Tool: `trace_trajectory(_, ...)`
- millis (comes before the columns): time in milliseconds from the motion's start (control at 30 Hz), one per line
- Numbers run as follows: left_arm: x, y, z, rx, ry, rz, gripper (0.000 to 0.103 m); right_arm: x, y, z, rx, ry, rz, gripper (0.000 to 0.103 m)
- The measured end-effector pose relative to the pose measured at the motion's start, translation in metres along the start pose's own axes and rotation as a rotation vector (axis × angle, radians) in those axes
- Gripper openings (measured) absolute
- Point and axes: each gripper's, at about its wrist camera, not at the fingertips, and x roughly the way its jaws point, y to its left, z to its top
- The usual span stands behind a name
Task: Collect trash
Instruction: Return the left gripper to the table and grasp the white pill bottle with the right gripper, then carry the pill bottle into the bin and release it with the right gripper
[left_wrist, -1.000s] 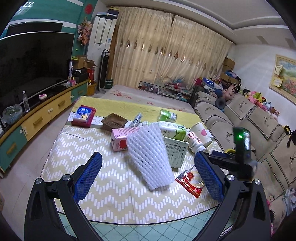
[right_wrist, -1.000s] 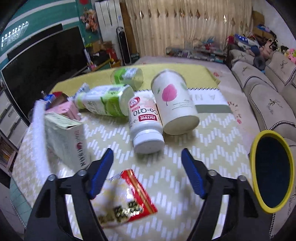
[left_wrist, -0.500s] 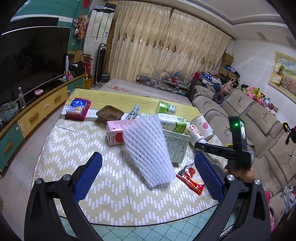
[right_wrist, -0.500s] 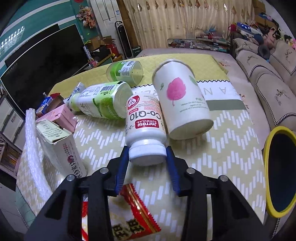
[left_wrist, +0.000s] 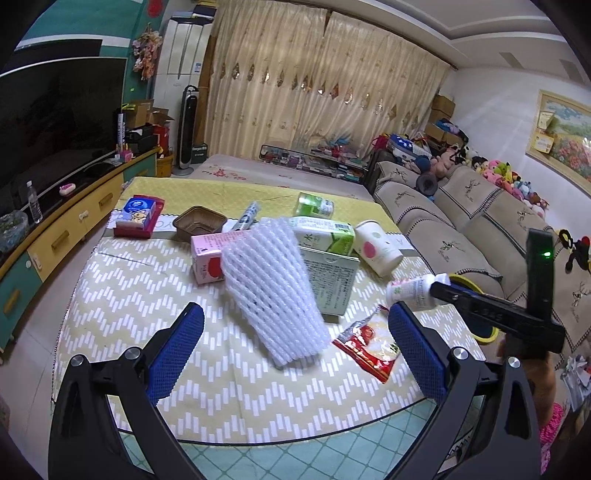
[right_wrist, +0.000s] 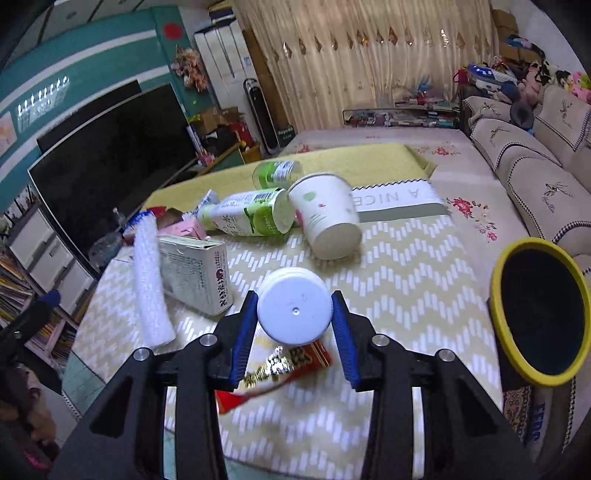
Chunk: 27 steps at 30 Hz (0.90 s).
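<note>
The table (left_wrist: 122, 295) is strewn with trash. The right gripper (right_wrist: 294, 311) has clamped the pill bottle (right_wrist: 293, 304) and lifted it clear; the bin (right_wrist: 541, 315) waits at 3 o'clock. The left gripper (left_wrist: 295, 339) hangs open over the foam sleeve (left_wrist: 271, 291).

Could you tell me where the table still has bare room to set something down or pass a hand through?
Free: the zigzag cloth left of the foam net sleeve, toward the table edge, and the stretch between the paper cup and the yellow-rimmed bin. Crowded: the middle, where cartons, green bottle and snack wrapper cluster.
</note>
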Motion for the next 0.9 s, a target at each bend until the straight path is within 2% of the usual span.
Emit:
trace_trajectory(233,0.004,-0.021,-0.003,0.042,0.019,-0.019,0.098,-0.038,-0.017,-0.007,0.018,-0.056,-0.004,0.038)
trace_trajectory(433,0.018,-0.045,-0.007,0.092,0.059,-0.047,0.098,-0.059,-0.051,-0.007,0.073,-0.096,-0.069,0.038)
trace_trajectory(700,0.048,-0.076,-0.012,0.146,0.124,-0.099,0.098,-0.079,-0.145,-0.008,0.244,-0.142,-0.249,0.038)
trace_trajectory(900,0.071,-0.094,-0.015,0.176,0.170,-0.124,0.098,-0.064,-0.208,-0.012,0.335,-0.113,-0.403,0.038)
